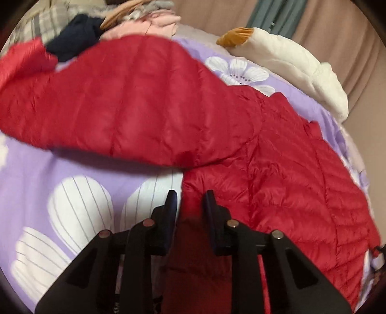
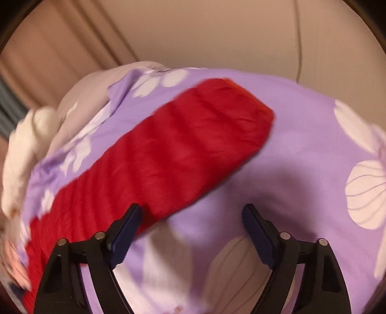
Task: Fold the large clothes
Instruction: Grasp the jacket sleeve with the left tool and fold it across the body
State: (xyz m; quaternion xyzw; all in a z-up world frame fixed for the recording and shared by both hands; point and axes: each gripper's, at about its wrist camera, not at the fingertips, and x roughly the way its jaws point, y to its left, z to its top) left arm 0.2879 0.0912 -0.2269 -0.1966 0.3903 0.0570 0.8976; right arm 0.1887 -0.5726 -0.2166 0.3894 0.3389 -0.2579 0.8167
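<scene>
A bed covered with a lilac bedspread [image 1: 79,154] printed with large white flowers fills most of both views. Beyond its far side hang beige curtains [image 1: 337,31] in soft vertical folds, with a strip of grey-green curtain [image 1: 272,17] between them. A white plush toy with an orange tip [image 1: 289,62] lies along the bed's far edge. At the far left corner sits a heap of other clothes [image 1: 115,21], pink, navy and grey plaid. Lighting is warm and dim, blurred in the right wrist view.
</scene>
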